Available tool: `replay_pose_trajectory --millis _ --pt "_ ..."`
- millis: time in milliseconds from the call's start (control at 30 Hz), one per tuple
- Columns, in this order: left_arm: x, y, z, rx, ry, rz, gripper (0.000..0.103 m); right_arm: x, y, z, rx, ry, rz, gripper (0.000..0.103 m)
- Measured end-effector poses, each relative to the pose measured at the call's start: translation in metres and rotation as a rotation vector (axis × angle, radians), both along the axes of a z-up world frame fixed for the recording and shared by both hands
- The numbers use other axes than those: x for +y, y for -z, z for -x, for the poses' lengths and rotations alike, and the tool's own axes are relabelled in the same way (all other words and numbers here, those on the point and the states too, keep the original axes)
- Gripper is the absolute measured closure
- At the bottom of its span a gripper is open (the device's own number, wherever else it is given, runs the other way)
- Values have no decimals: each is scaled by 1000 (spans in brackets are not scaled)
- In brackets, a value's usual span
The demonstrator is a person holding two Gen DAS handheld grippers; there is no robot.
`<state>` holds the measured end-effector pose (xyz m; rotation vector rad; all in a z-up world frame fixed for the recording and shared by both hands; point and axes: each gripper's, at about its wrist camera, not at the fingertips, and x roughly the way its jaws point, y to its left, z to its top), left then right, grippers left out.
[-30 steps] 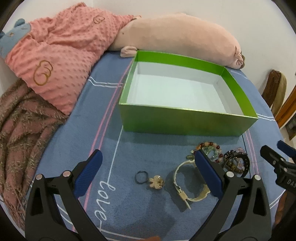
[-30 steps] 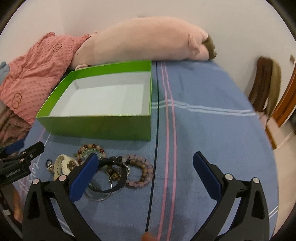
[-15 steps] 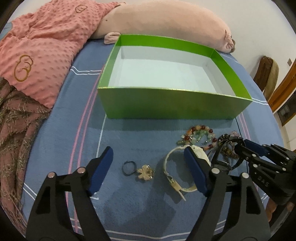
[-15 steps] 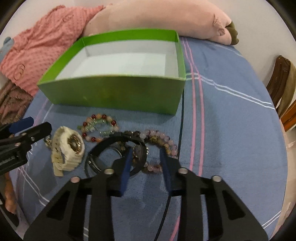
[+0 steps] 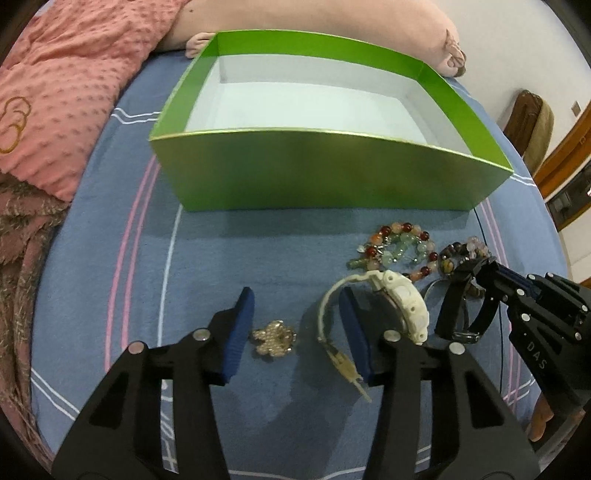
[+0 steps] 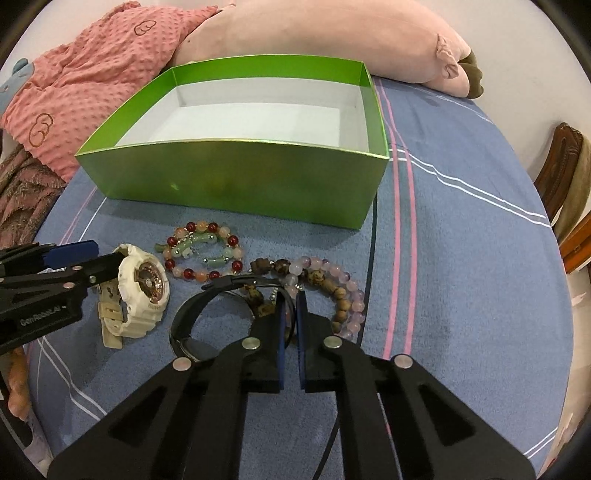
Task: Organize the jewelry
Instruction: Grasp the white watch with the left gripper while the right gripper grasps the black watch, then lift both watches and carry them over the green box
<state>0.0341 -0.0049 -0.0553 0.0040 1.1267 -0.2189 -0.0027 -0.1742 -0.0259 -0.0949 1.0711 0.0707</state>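
Right wrist view shows your right gripper (image 6: pixel 291 299) pinched almost closed on the rim of the black bangle (image 6: pixel 192 306) — the band passes between the two blue pads at the bangle's right side, while the rest of the ring lies on the blue bedspread (image 6: pixel 461 258). Just beyond the pads sits the pink and brown bead bracelet (image 6: pixel 332 284), touching the bangle's far edge. To its left lies the red and green bead bracelet (image 6: pixel 203 251), and left again the white watch (image 6: pixel 142 291), tipped on its side with the dial facing you.

Your left gripper (image 5: pixel 295 317) is spread wide, low over the bedspread, holding nothing. The small gold flower charm (image 5: pixel 274 337) lies between its jaws, nearer the left pad; the right pad sits inside the loop of the watch strap.

Behind all the jewelry stands the green box (image 6: pixel 236 177), open-topped, its white floor bare. A pink plush pillow (image 6: pixel 314 33) lies behind it and a pink dotted blanket (image 6: pixel 81 74) to the left.
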Motion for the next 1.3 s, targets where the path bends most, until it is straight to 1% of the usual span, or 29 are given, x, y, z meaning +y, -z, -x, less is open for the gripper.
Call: replay_pose_trajectory --millis 33,67,100,133,167,233,367,467,567,700,767,867,967,1000,1067,1167,1233,1300 --pt "-3 2 -1 0 8 -4 55 1 0 0 -3 -1 3 98" --pt "-6 3 -1 2 16 -7 62 2 0 -1 -4 -1 6 98" --pt "-9 5 -1 3 23 -17 67 2 0 -1 -5 -2 9 98" --pt "-10 5 -1 -6 23 -31 74 3 1 0 -6 0 9 98" --pt "-12 6 -1 -7 29 -33 86 2 1 -1 -6 1 8 98" --pt "-13 6 0 -2 36 -26 97 3 1 -1 -8 0 9 98" --pt "-9 1 0 -13 25 4 98 3 0 1 -18 5 4 98" --pt "-3 -7 4 -49 4 6 98 2 -4 3 -37 6 -2 98" --pt "2 -15 7 -79 -13 15 98 2 -12 7 -73 5 -15 98" --pt "4 -27 12 -126 -10 41 98 1 -24 11 -128 -5 -38 98" --pt "4 -34 12 -149 -9 40 98 2 -27 11 -143 -13 -41 98" --pt "7 -36 10 -151 -15 39 98 5 -24 8 -128 -22 -28 98" --pt "11 -42 11 -151 -24 64 98 7 -24 8 -120 -24 -37 98" --pt "12 -48 14 -158 -28 68 98 8 -27 10 -120 -31 -35 98" --pt "17 -62 19 -182 -33 73 98 11 -35 14 -115 -49 -45 98" --pt "21 -87 20 -203 -43 53 97 13 -56 14 -116 -67 -38 98" --pt "22 -102 12 -207 -51 63 97 17 -77 9 -162 -63 13 98" --pt "23 -115 0 -225 -75 67 97 18 -93 2 -207 -48 29 98"
